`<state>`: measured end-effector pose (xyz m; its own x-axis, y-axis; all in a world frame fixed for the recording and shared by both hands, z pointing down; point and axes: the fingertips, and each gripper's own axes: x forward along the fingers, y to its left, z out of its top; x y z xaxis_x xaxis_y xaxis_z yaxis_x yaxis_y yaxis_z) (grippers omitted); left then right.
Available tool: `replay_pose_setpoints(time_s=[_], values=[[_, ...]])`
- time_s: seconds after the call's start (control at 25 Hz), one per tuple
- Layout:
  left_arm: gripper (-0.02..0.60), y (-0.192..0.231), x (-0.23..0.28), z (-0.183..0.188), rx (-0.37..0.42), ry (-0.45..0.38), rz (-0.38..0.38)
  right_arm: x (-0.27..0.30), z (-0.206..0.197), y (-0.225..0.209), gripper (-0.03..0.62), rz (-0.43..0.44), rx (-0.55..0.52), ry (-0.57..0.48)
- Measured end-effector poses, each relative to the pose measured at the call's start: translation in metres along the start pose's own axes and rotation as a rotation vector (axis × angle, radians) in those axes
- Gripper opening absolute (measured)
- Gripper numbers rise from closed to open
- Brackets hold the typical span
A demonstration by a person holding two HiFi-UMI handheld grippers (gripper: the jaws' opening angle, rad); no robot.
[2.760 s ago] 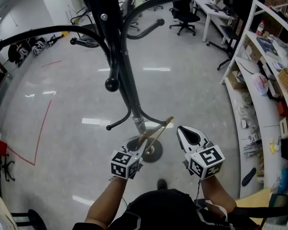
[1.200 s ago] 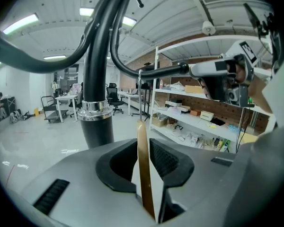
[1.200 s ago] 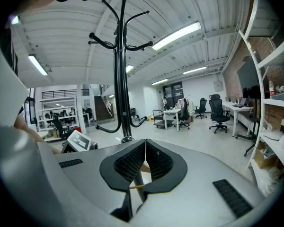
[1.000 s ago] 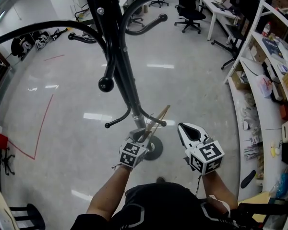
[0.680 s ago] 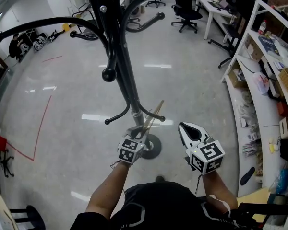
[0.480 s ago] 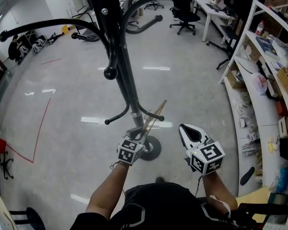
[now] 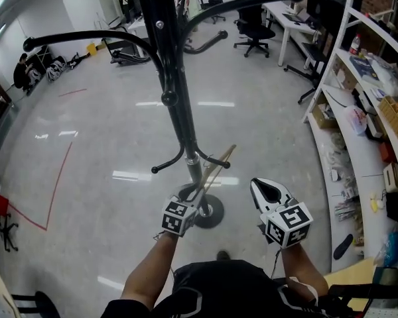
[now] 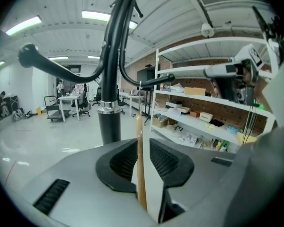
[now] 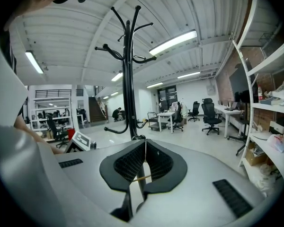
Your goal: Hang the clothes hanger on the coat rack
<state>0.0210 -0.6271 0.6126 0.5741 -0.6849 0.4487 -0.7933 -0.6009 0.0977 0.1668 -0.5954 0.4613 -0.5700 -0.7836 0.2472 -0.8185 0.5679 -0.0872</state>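
The black coat rack [image 7: 179, 111] rises in front of me, its curved arms [image 7: 86, 40] spreading left and right overhead. My left gripper [image 7: 194, 195] is shut on the wooden clothes hanger [image 7: 215, 171], which slants up and to the right, close beside the pole above the round base [image 7: 211, 212]. In the left gripper view the hanger's wooden bar [image 8: 141, 164] stands upright between the jaws of the left gripper [image 8: 141, 143], with the pole [image 8: 110, 122] just behind. My right gripper [image 7: 259, 184] is shut and empty, to the right of the rack. In the right gripper view, the right gripper [image 9: 144, 143] has the rack [image 9: 128, 79] beyond it.
White shelving [image 7: 365, 111] loaded with boxes and small items runs along the right side. Office chairs [image 7: 252, 28] and desks stand at the back. A red tape line [image 7: 56, 177] marks the shiny floor at the left, and people sit far off at the back left.
The head camera has tilted, so the rack sits further right and more of its arms shows. The left gripper with the hanger stays by the pole. The right gripper has barely moved.
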Motion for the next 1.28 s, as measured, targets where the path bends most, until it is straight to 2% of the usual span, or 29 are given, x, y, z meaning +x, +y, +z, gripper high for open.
replay_pose_setpoints(time_s=[0.16,0.52,0.56,0.6,0.68,0.8,1.0,1.12,1.28], values=[[0.057,0.000,-0.048,0.018,-0.053,-0.106,0.009,-0.007,0.015,0.014,0.008,-0.005,0.003,-0.042],[0.055,-0.005,-0.177,0.055,-0.079,-0.336,0.031,-0.030,0.040,0.083,0.008,0.010,-0.026,-0.116],[0.036,-0.007,-0.191,0.055,-0.082,-0.351,0.033,-0.034,0.041,0.092,0.008,0.009,-0.027,-0.121],[0.009,-0.007,-0.205,0.054,-0.088,-0.362,0.041,-0.038,0.041,0.100,0.008,0.005,-0.025,-0.124],[0.003,-0.005,-0.229,0.049,-0.112,-0.372,0.058,-0.047,0.039,0.117,0.008,-0.009,-0.017,-0.129],[0.002,-0.005,-0.269,0.036,-0.147,-0.404,0.038,-0.062,0.033,0.147,0.008,-0.027,-0.019,-0.135],[0.000,-0.016,-0.327,0.026,-0.097,-0.449,0.012,-0.096,0.024,0.189,0.008,-0.056,-0.037,-0.119],[0.000,-0.023,-0.360,0.019,-0.046,-0.460,0.024,-0.119,0.012,0.206,0.008,-0.069,-0.031,-0.109],[0.000,-0.033,-0.395,0.000,-0.071,-0.442,0.016,-0.132,-0.002,0.233,0.008,-0.072,-0.021,-0.088]])
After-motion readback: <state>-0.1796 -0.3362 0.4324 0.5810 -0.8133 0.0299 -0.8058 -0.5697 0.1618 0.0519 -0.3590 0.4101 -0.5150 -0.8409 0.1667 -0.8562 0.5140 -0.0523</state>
